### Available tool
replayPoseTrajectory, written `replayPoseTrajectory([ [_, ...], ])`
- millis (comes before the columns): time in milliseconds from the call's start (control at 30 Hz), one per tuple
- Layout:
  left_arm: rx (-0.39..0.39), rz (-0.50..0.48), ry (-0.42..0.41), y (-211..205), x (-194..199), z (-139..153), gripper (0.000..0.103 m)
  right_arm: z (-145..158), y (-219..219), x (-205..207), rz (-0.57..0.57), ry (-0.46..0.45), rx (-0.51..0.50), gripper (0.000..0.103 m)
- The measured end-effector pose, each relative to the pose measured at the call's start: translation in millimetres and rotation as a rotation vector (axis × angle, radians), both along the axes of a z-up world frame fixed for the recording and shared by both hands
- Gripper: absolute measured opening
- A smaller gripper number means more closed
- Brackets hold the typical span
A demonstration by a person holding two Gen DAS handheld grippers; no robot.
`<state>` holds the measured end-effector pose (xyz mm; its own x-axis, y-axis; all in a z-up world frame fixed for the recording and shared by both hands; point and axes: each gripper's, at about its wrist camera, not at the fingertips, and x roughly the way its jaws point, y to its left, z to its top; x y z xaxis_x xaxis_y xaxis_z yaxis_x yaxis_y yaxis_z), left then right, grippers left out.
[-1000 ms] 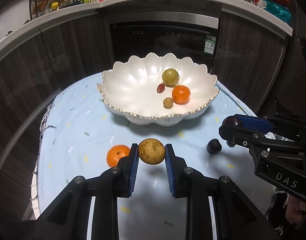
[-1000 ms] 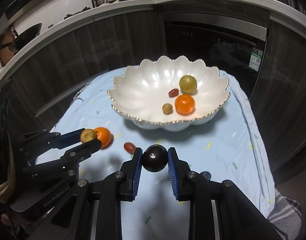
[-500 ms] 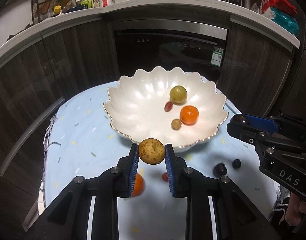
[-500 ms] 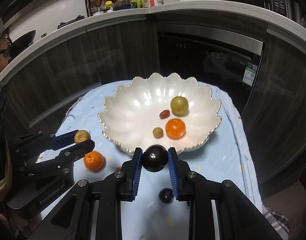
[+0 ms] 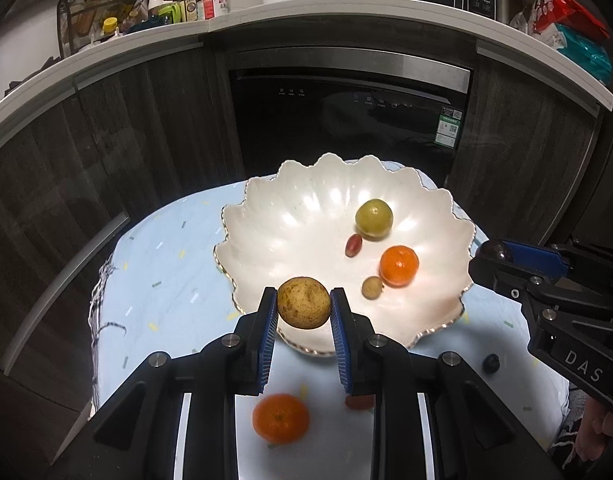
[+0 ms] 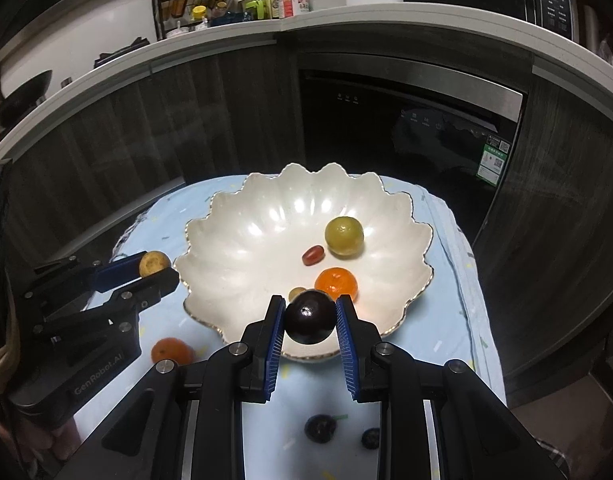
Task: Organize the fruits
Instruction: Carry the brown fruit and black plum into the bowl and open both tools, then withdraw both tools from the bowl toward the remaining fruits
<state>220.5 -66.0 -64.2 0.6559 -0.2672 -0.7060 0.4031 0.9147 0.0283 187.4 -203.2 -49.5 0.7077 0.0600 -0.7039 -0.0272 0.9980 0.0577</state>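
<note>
A white scalloped bowl (image 5: 298,216) (image 6: 242,232) stands on a light blue cloth and holds a green fruit (image 5: 373,217), an orange (image 5: 399,265), a red grape (image 5: 353,245) and a small brown fruit (image 5: 372,287). My left gripper (image 5: 303,308) is shut on a round yellow-brown fruit (image 5: 303,307), held above the bowl's near rim. My right gripper (image 6: 309,316) is shut on a dark plum (image 6: 309,317), also above the near rim. Each gripper shows in the other's view, the right one (image 5: 491,250) and the left one (image 6: 156,266).
An orange (image 5: 280,418) (image 6: 171,351) and a red fruit (image 5: 359,401) lie on the cloth (image 5: 162,280) below my left gripper. Two dark berries (image 6: 320,428) (image 6: 370,438) lie below my right gripper. Dark cabinets and a dishwasher (image 5: 346,120) stand behind the table.
Both grippers have risen and moved forward with their fruits, from over the cloth to above the bowl's near rim. The loose fruits on the cloth now lie beneath them.
</note>
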Motion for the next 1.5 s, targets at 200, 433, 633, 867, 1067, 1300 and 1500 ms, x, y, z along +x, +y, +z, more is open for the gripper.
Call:
replayPoseTrajectory([
  [200, 0.003, -0.015, 0.010, -2, 17, -4, 0.027, -2, 0, 13, -0.014, 0.017, 0.008, 0.028],
  [433, -0.005, -0.025, 0.031, -2, 37, -10, 0.027, -12, 4, 27, -0.021, 0.052, 0.007, 0.028],
  [633, 0.005, -0.050, 0.053, -7, 50, -20, 0.027, -23, 7, 38, -0.016, 0.080, 0.017, 0.028],
  [867, 0.013, -0.068, 0.076, -9, 62, -30, 0.027, -33, 12, 47, 0.000, 0.111, 0.034, 0.028],
  [1067, 0.008, -0.071, 0.095, -6, 68, -37, 0.027, -44, 15, 52, 0.011, 0.148, 0.049, 0.028],
  [1300, 0.017, -0.061, 0.077, -4, 71, -35, 0.060, -50, 16, 53, 0.000, 0.166, 0.031, 0.028],
  [1500, 0.005, -0.045, 0.061, 2, 72, -28, 0.070, -49, 10, 53, -0.040, 0.165, 0.017, 0.057],
])
